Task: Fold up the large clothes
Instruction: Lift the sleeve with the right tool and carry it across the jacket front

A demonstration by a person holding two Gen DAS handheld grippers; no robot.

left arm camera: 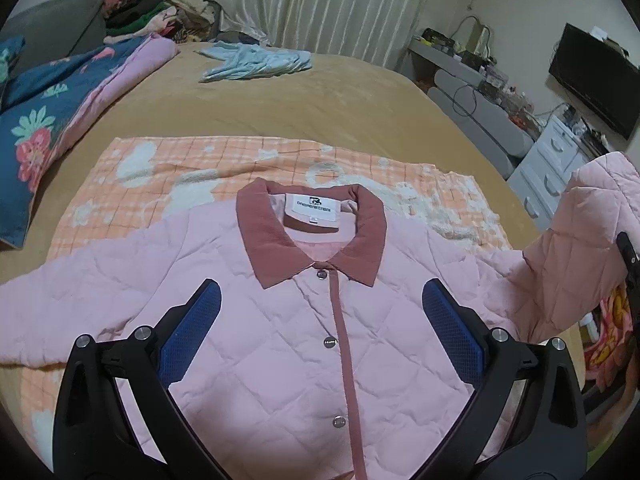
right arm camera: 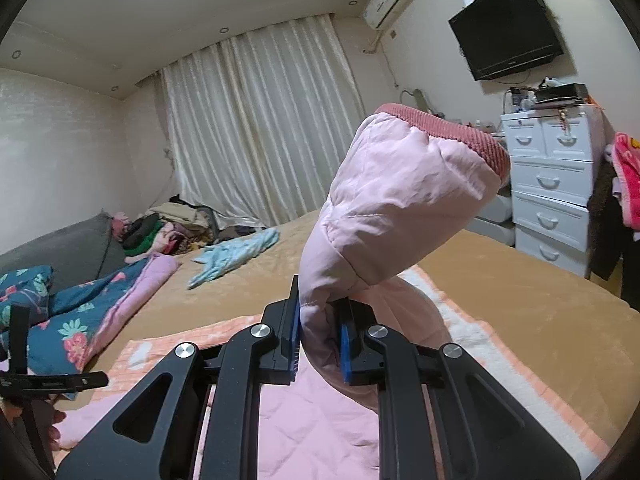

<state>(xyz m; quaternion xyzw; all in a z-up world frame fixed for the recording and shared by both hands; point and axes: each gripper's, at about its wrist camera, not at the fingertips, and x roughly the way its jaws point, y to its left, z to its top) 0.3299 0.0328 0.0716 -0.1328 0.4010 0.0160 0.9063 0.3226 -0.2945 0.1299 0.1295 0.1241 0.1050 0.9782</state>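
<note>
A pink quilted jacket (left arm camera: pixel 280 320) with a dark pink collar (left arm camera: pixel 312 232) lies face up and buttoned on an orange checked blanket (left arm camera: pixel 160 176) on the bed. My left gripper (left arm camera: pixel 320 312) is open and hovers just above the jacket's chest, its blue pads on either side of the button placket. My right gripper (right arm camera: pixel 320 344) is shut on the jacket's right sleeve (right arm camera: pixel 400 200) and holds it raised above the bed, cuff (right arm camera: pixel 452 136) uppermost. The lifted sleeve also shows in the left wrist view (left arm camera: pixel 580 240) at the right edge.
The bed has a tan cover (left arm camera: pixel 280 100). A light blue garment (left arm camera: pixel 256 62) lies at its far side, a floral quilt (left arm camera: pixel 60 112) on the left, and a clothes pile (left arm camera: pixel 160 16) by the curtain. A white drawer unit (right arm camera: pixel 552 184) stands right of the bed.
</note>
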